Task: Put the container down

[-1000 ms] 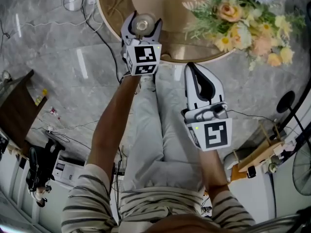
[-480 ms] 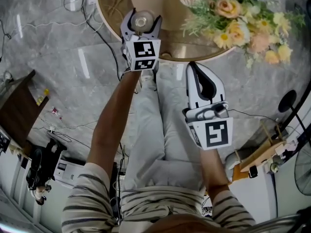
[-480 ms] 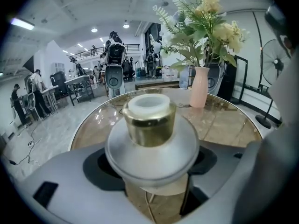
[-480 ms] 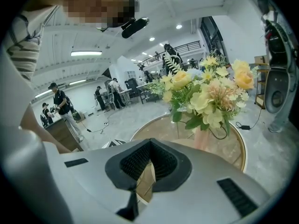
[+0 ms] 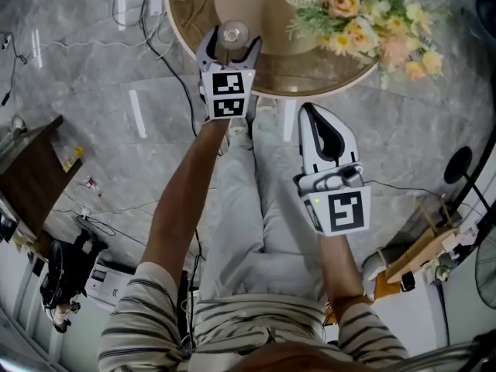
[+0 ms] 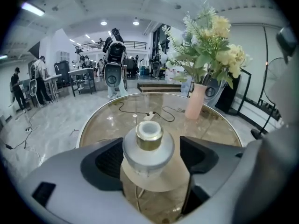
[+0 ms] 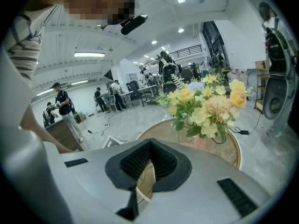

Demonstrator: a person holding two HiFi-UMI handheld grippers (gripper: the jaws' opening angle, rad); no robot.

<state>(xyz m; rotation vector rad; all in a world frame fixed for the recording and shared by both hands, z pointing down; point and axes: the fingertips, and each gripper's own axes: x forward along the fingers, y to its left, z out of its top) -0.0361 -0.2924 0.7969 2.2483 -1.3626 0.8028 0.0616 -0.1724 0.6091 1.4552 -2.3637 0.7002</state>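
Note:
The container [image 5: 231, 33] is a small frosted jar with a gold neck and white cap. It stands upright on the round glass table [image 5: 310, 72], near the table's front edge. My left gripper [image 5: 231, 43] reaches over that edge with the container [image 6: 148, 146] between its jaws. The jaws of the left gripper [image 6: 150, 147] are opening: a gap shows on the right side, and the left pad is still close to the glass. My right gripper [image 5: 307, 110] hangs below the table over the person's lap. The tips of the right gripper [image 7: 149, 143] meet, and they hold nothing.
A pink vase [image 6: 194, 101] of yellow and blue flowers [image 5: 364, 22] stands at the table's far right. A black cable with a white plug [image 6: 148, 115] lies mid-table. A dark wooden cabinet [image 5: 31, 169] and loose cables [image 5: 167, 53] are on the floor to the left.
The left gripper's jaws have spread a little around the container, which stays standing on the table. The head view has shifted, so table and flowers sit lower in it. The right gripper has hardly moved.

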